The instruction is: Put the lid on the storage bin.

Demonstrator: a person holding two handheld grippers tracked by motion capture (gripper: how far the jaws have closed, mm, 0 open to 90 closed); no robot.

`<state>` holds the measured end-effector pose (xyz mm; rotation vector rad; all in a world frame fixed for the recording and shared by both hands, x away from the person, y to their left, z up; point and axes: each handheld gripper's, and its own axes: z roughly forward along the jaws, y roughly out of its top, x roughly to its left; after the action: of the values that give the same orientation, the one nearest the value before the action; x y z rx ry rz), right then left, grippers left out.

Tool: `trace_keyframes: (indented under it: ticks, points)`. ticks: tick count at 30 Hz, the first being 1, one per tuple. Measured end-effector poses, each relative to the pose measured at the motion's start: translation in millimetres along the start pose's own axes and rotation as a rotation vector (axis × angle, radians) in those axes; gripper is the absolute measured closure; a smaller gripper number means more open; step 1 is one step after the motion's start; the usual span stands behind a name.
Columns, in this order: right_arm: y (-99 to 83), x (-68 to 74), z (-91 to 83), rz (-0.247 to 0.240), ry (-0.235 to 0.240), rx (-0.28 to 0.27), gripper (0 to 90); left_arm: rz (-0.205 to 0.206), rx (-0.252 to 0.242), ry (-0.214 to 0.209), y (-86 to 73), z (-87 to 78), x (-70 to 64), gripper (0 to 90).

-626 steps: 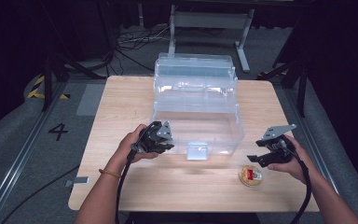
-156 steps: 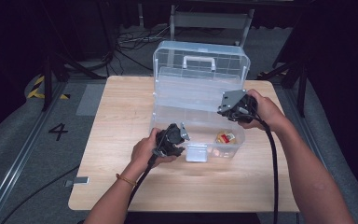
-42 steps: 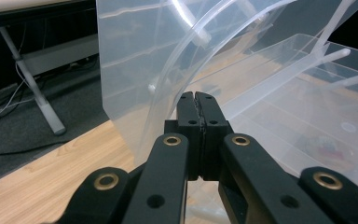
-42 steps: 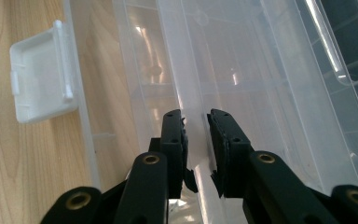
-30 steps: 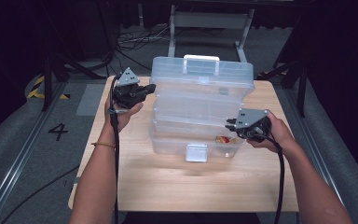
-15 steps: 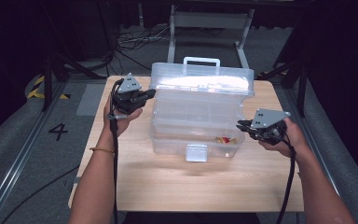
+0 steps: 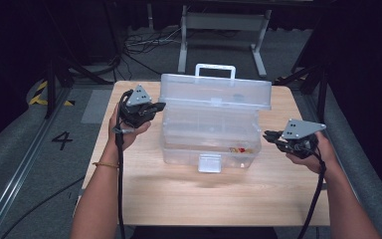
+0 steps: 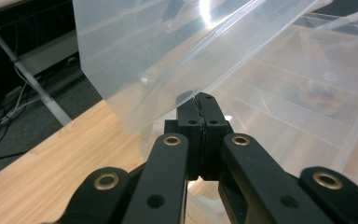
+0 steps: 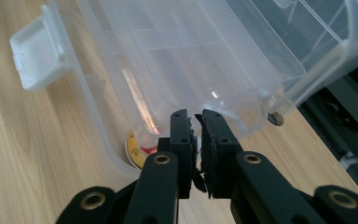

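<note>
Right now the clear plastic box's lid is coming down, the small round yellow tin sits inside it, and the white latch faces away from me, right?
Not quite: the white latch faces you, on the near wall of the clear plastic box, as the high view shows. The small round yellow tin is inside.

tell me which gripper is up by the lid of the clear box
The left gripper: its shut jaws meet the lid at the clear box's left end. The right gripper sits lower, beside the box's base.

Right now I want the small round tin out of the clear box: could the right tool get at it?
Probably not directly. The round tin lies on the floor of the clear box, behind its wall, and the lid is lowered over it. The right tool is outside, beside the box's right end.
</note>
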<state>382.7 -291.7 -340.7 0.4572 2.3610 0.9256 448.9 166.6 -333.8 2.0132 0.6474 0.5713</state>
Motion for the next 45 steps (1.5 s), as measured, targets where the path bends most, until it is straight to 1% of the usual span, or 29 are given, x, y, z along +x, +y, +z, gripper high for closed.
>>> trace_keyframes:
  ticks: [3,4,7,8,9,10,11,13,17,18,19,22,23,25,29,31,33,35,37,45]
  points:
    - [-5.1,-0.7,0.5,0.014,-0.003,0.002,81.7,0.009,0.009,-0.001,-1.9,-0.8,-1.5,90.0]
    - [-7.3,-0.9,1.3,0.016,-0.01,0.006,80.4,0.013,0.021,-0.004,-3.7,-1.2,-4.2,90.0]
    - [-11.0,-1.2,2.6,0.026,-0.015,0.013,79.2,0.024,0.031,-0.007,-6.4,-1.4,-7.0,90.0]
    - [-13.7,-1.4,3.8,0.038,-0.012,0.014,78.0,0.033,0.037,-0.009,-8.9,-1.9,-8.1,90.0]
    - [-14.7,-1.3,4.1,0.04,-0.014,0.016,77.9,0.037,0.044,-0.002,-10.3,-2.4,-8.9,90.0]
    - [-15.9,-1.1,4.7,0.041,-0.015,0.016,77.3,0.03,0.047,-0.011,-12.3,-2.6,-10.0,90.0]
    - [-15.9,-1.1,4.7,0.041,-0.015,0.016,77.3,0.03,0.047,-0.011,-12.3,-2.6,-10.0,90.0]
    - [-18.1,-0.3,6.8,0.051,-0.014,0.026,76.4,0.044,0.055,-0.015,-15.1,-2.7,-11.5,90.0]
    - [-20.7,2.0,9.2,0.057,-0.011,0.032,74.2,0.056,0.073,-0.008,-19.6,-2.7,-15.8,90.0]
    - [-21.6,2.5,10.0,0.054,-0.009,0.035,73.3,0.057,0.077,-0.015,-20.6,-2.7,-16.4,90.0]
    - [-22.2,2.7,10.4,0.056,-0.01,0.035,72.4,0.062,0.084,-0.008,-22.0,-3.0,-17.9,90.0]
    - [-25.0,2.9,12.0,0.074,-0.007,0.037,69.6,0.068,0.096,-0.008,-24.0,-3.1,-20.6,90.0]
    - [-26.4,2.7,12.6,0.082,-0.014,0.038,69.3,0.066,0.094,-0.004,-25.1,-3.7,-22.0,90.0]
    - [-29.3,3.3,13.8,0.088,-0.01,0.041,68.1,0.07,0.092,0.0,-25.6,-4.1,-22.1,90.0]
    - [-32.8,4.3,14.8,0.104,-0.009,0.04,66.6,0.067,0.098,-0.01,-29.5,-4.7,-23.7,90.0]
    - [-34.9,4.4,15.8,0.11,-0.011,0.044,65.7,0.069,0.104,-0.007,-31.6,-5.1,-24.2,90.0]
    - [-37.2,4.3,16.7,0.129,-0.009,0.04,64.5,0.071,0.111,-0.009,-34.1,-5.6,-24.8,90.0]
    - [-38.5,4.6,17.5,0.139,-0.022,0.043,63.4,0.078,0.123,-0.01,-35.9,-5.9,-25.3,90.0]
    - [-40.1,4.4,18.0,0.143,-0.027,0.043,62.3,0.084,0.139,-0.006,-36.7,-6.9,-25.4,90.0]
    - [-44.2,1.9,17.9,0.169,-0.049,0.028,61.1,0.087,0.169,0.004,-43.6,-9.8,-27.0,90.0]
